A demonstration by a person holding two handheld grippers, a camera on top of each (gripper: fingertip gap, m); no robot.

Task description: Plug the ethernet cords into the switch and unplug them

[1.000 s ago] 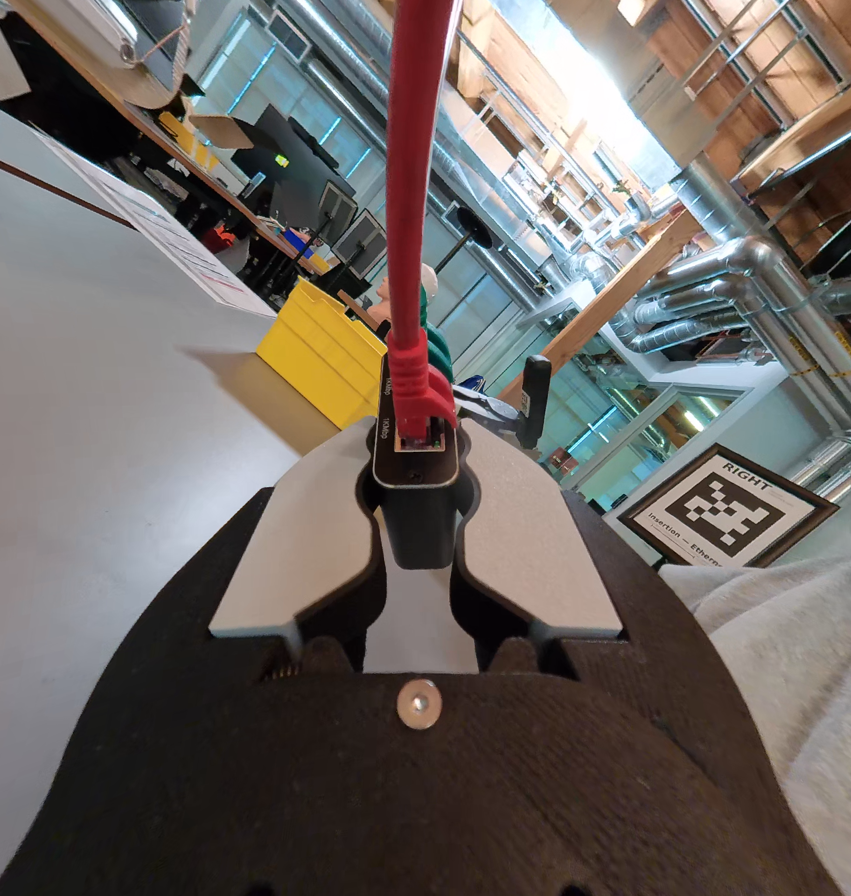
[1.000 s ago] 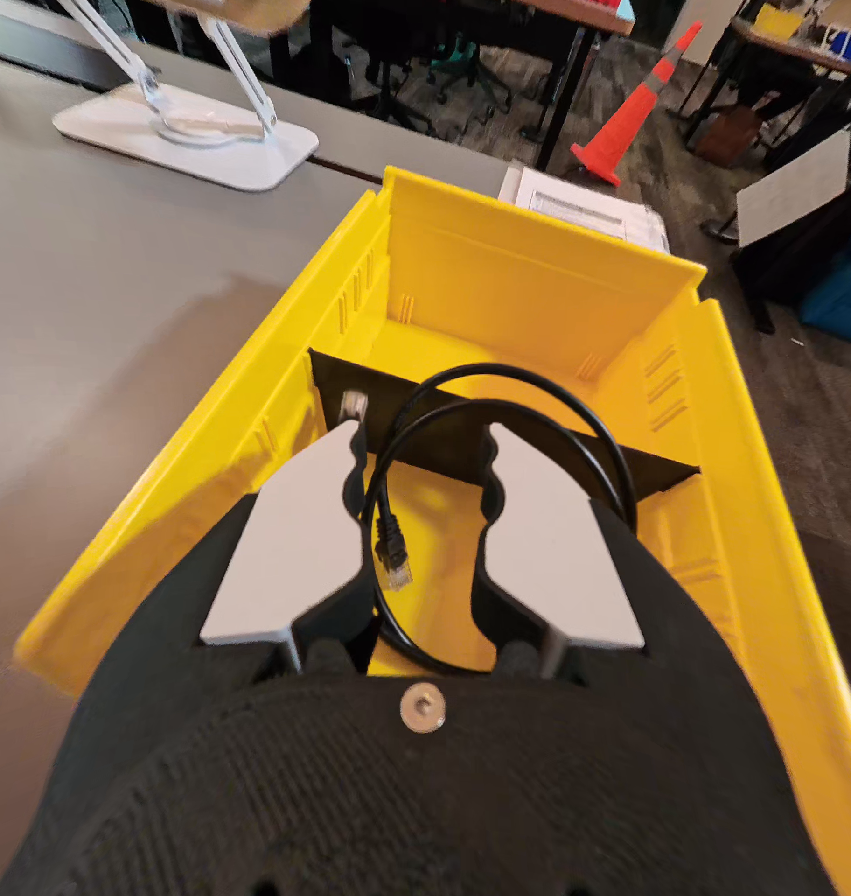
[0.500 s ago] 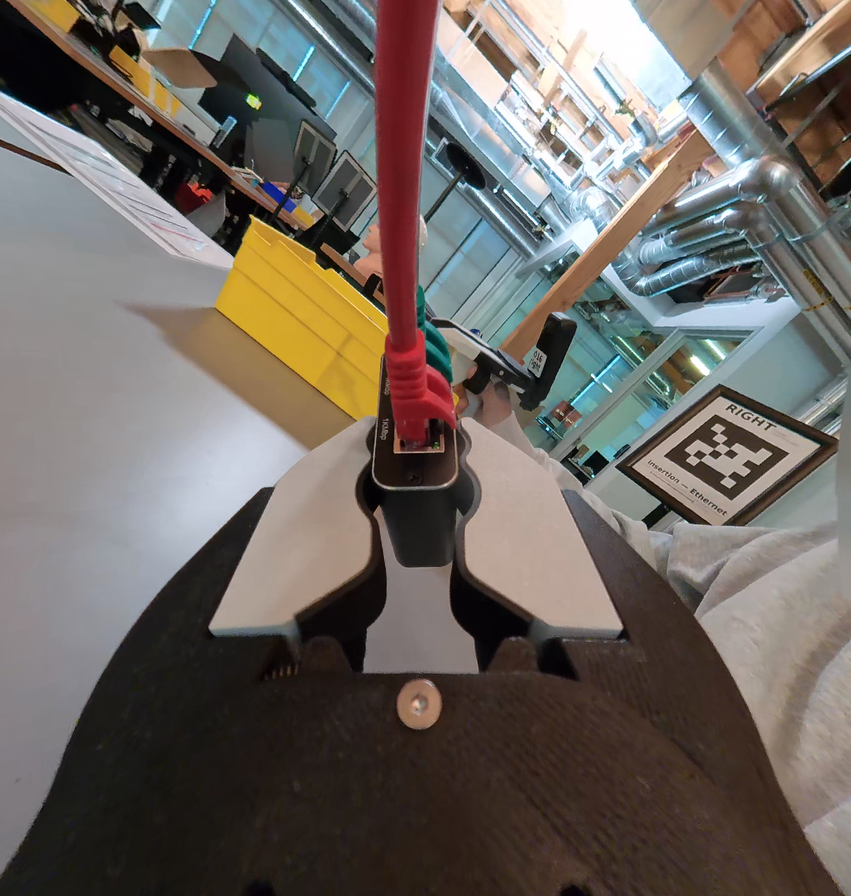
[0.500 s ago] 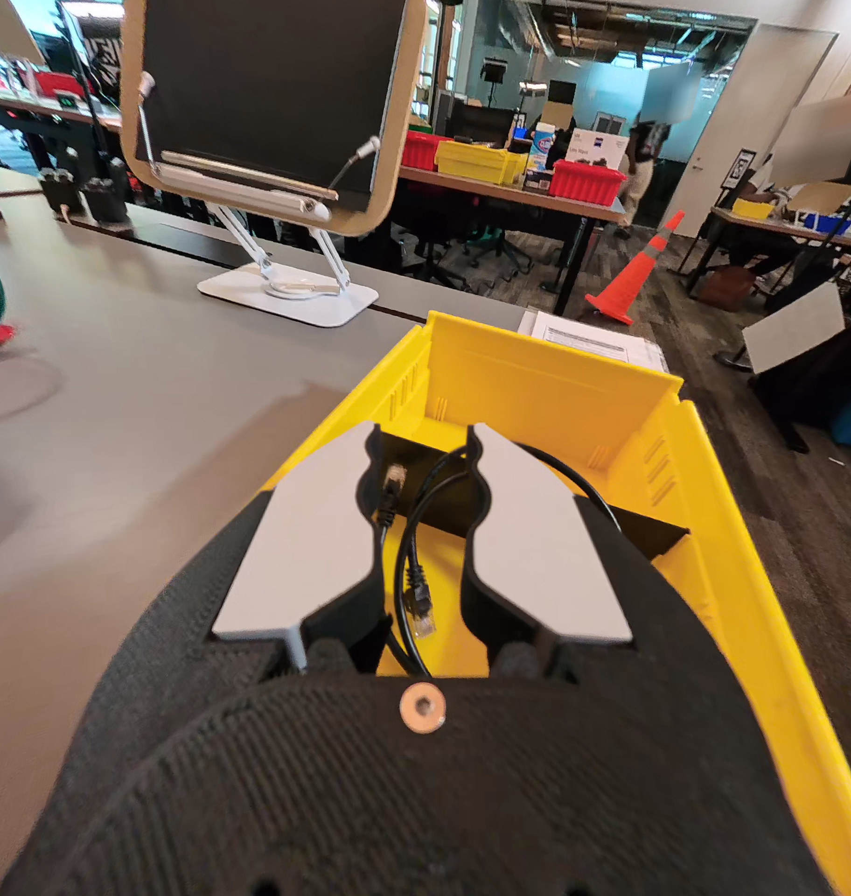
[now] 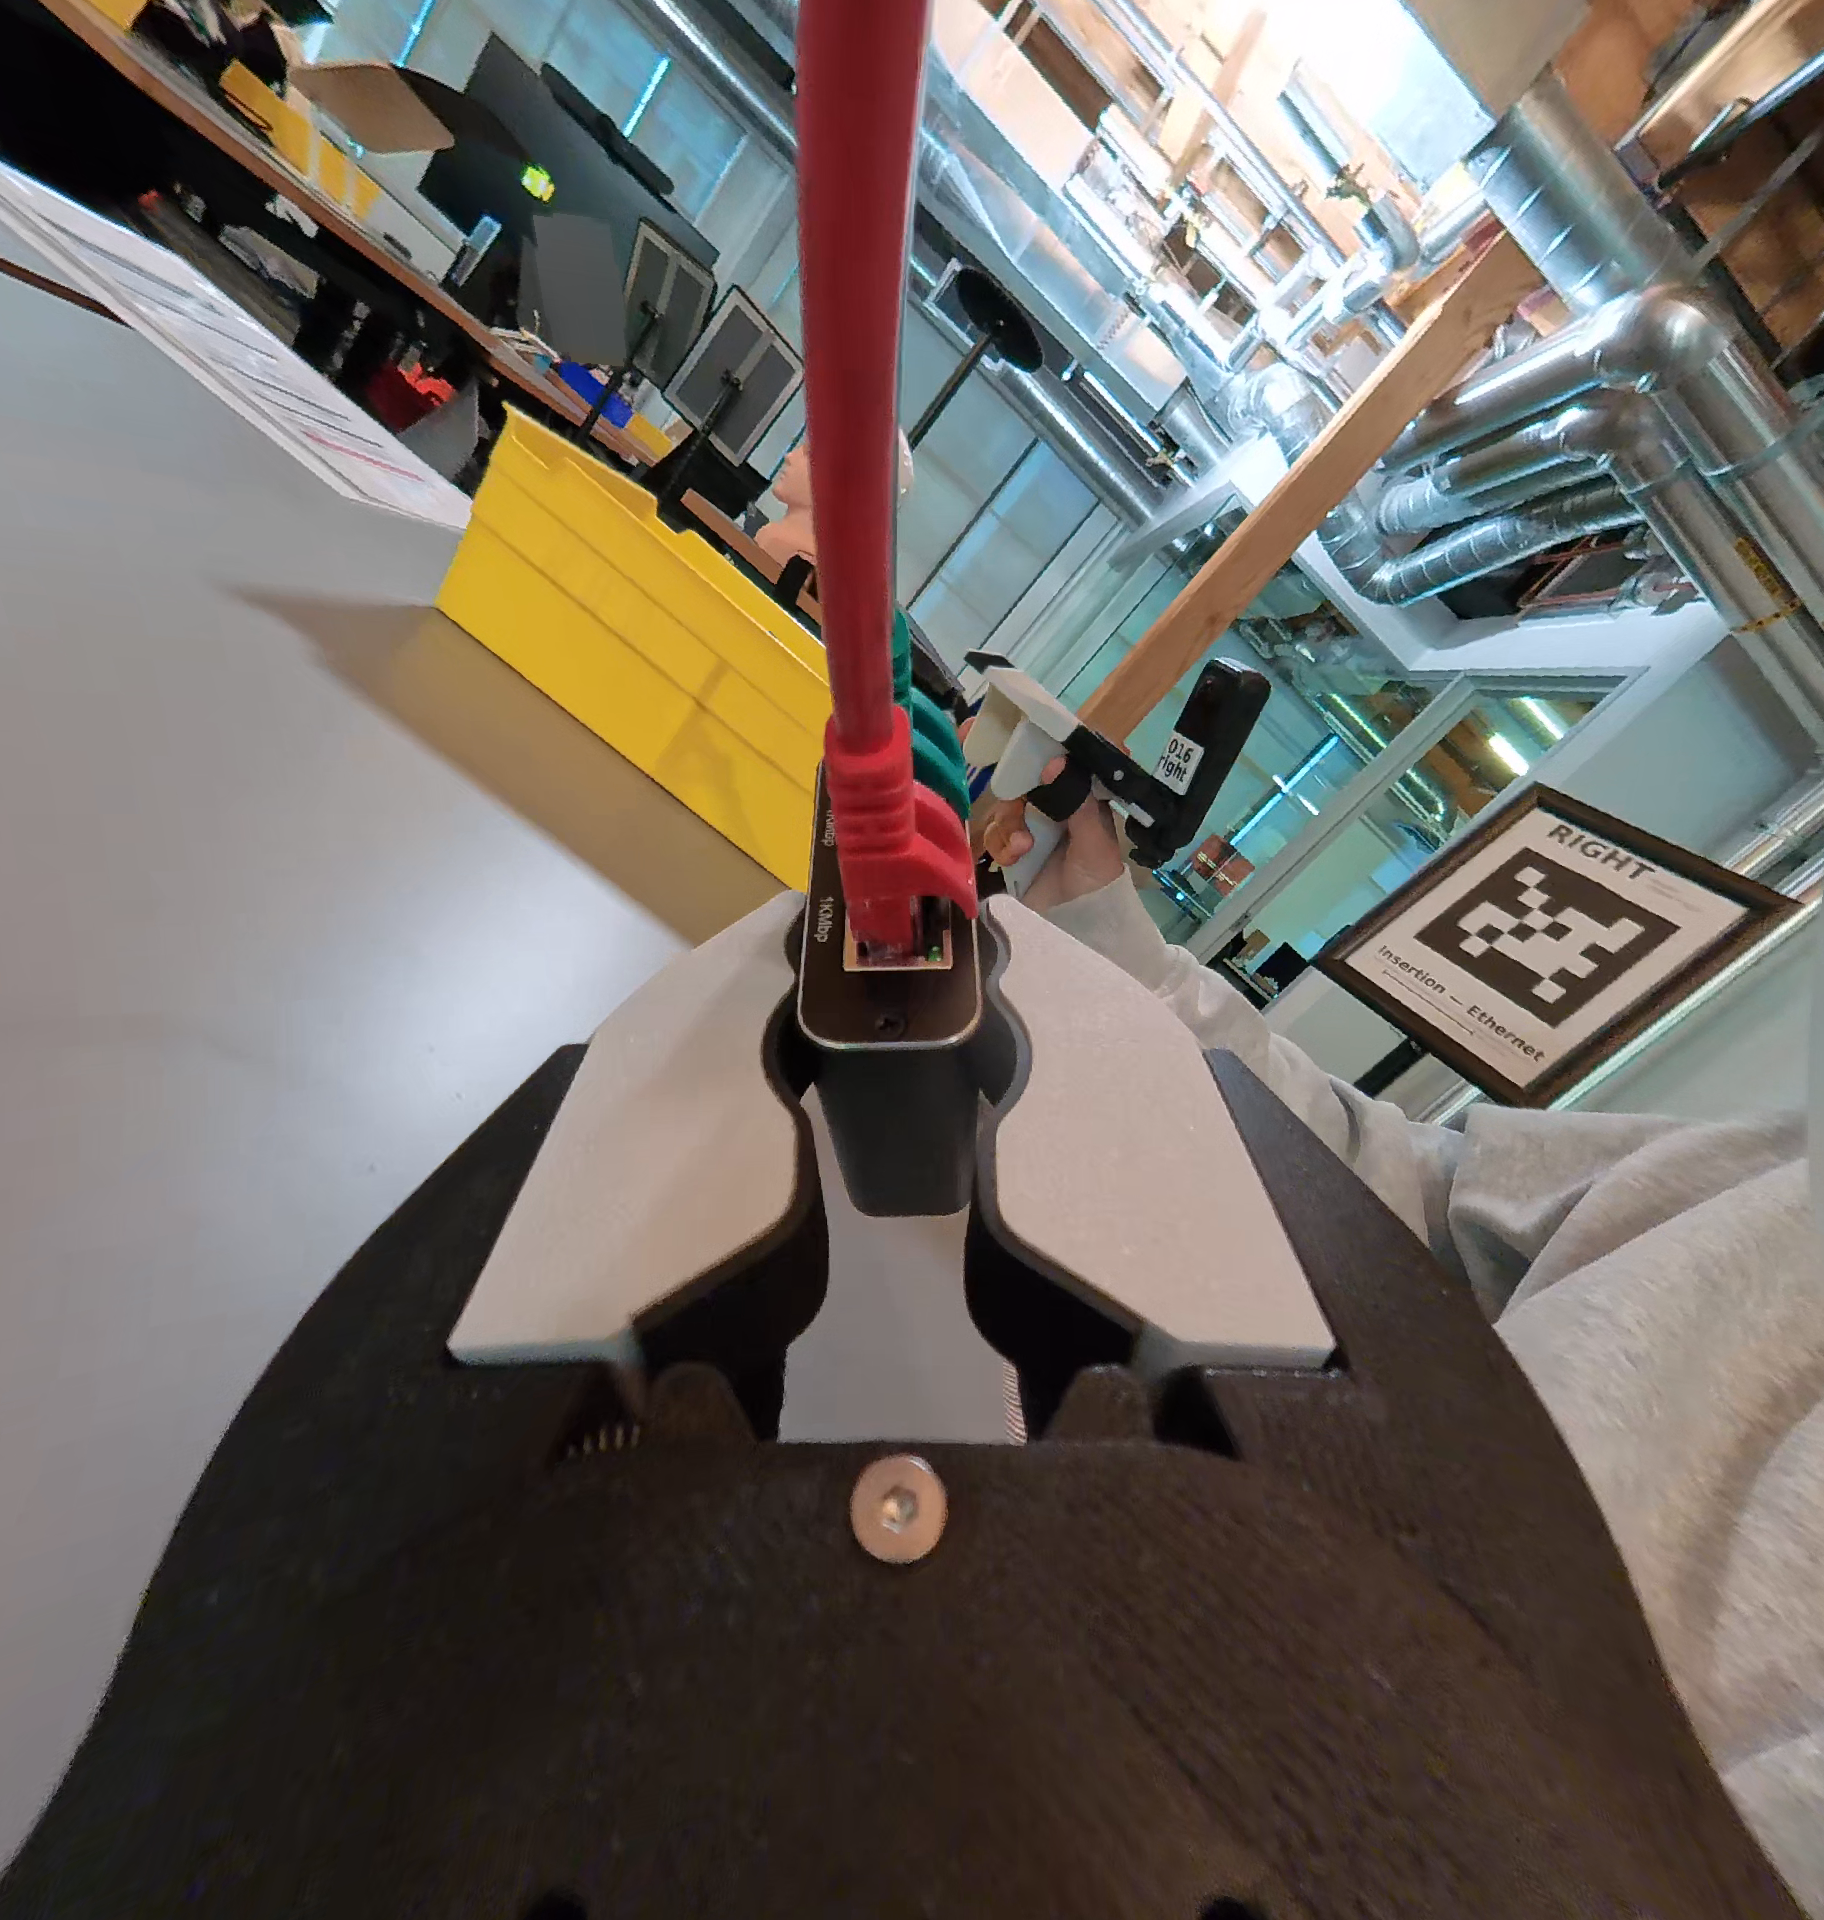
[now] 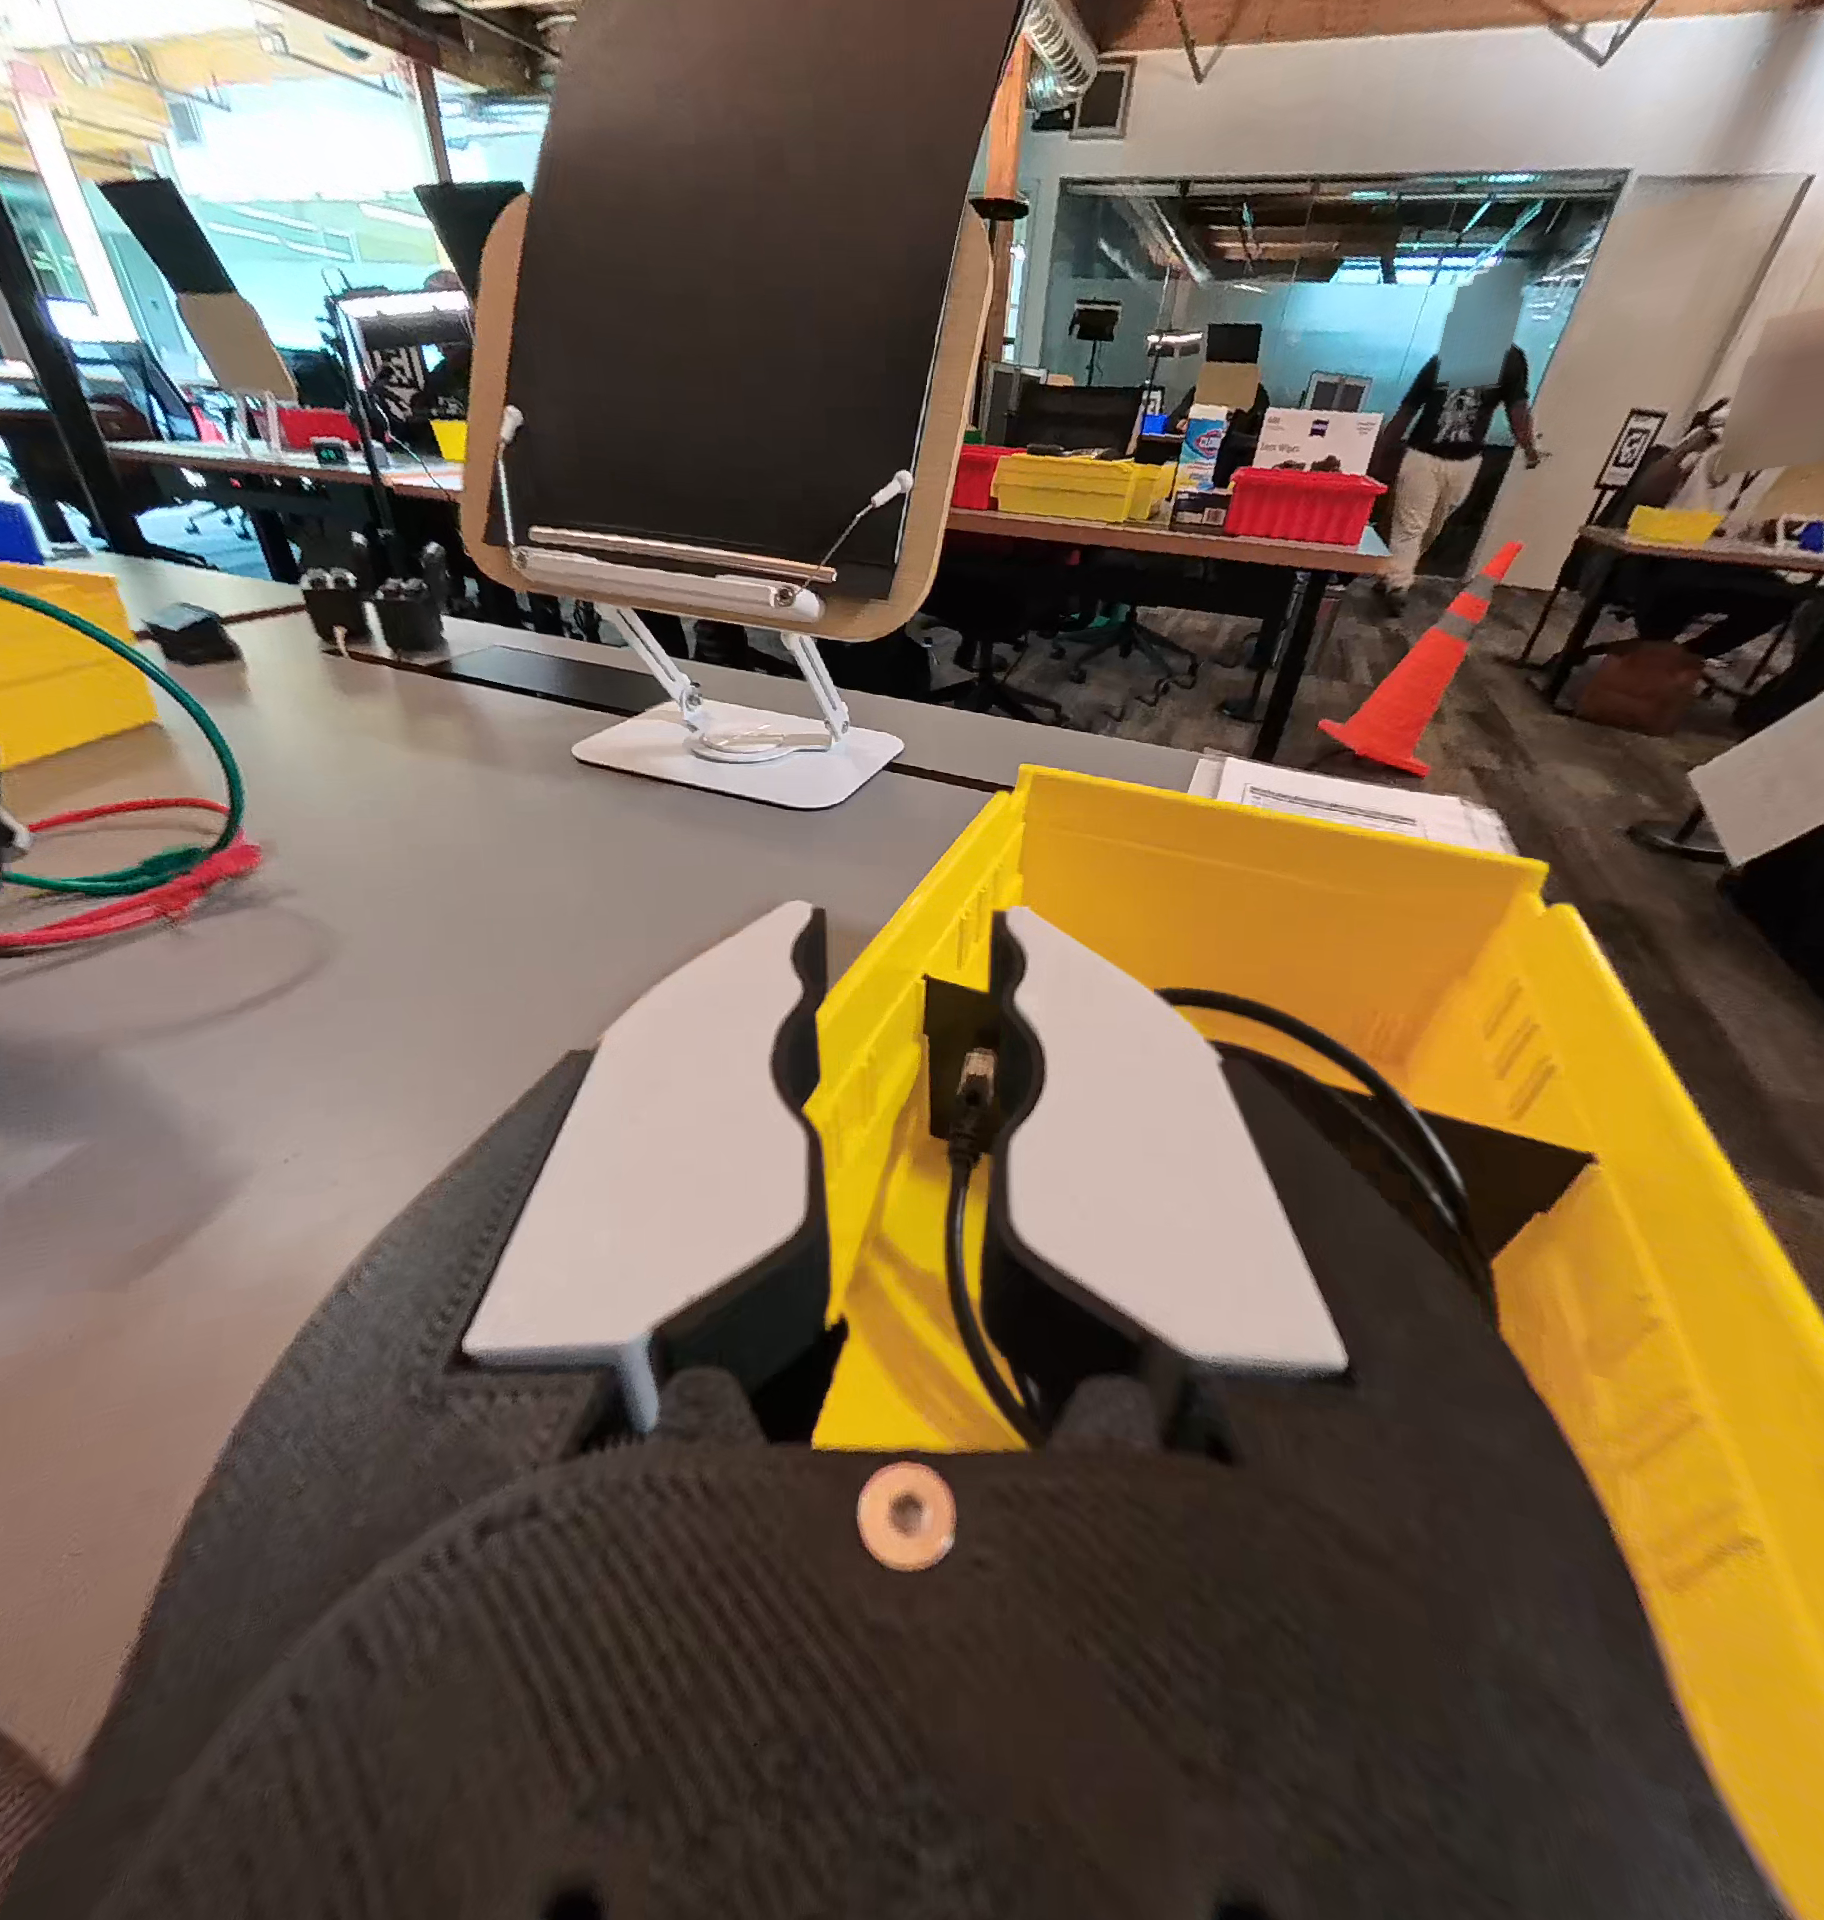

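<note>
We find the grey desk (image 6: 420, 1039) open to the left of the yellow bin (image 6: 1614, 1299), which stands near the desk's right edge with floor beyond it. A white stand (image 6: 742, 758) holding a dark board sits farther back, well apart from the bin.

The left tongs (image 5: 892, 1029) are closed on the black switch (image 5: 892, 1049), clamping its body on both sides, port face turned up toward the ceiling. A red ethernet cord (image 5: 856, 436) is seated in the nearest port and rises straight up out of view; a green cord (image 5: 929, 717) is plugged in just behind it. In the right wrist view both cords trail loose over the desk at far left.

The right tongs (image 6: 908, 1008) stand narrowly apart and hold nothing. They hover over the bin's left wall, which shows in the gap between them. A black ethernet cord (image 6: 965, 1226) lies inside the bin, its plug end (image 6: 975, 1075) resting against a black divider (image 6: 1510, 1174), seen just inside the right finger (image 6: 1136, 1164). We cannot tell whether that finger touches it.

We note printed markings on the switch's edge, a small sticker on the right tool's handle, a framed sign (image 5: 1552, 935) with a checkered marker, and printed sheets (image 6: 1344, 810) beyond the bin; their wording is not recorded.
</note>
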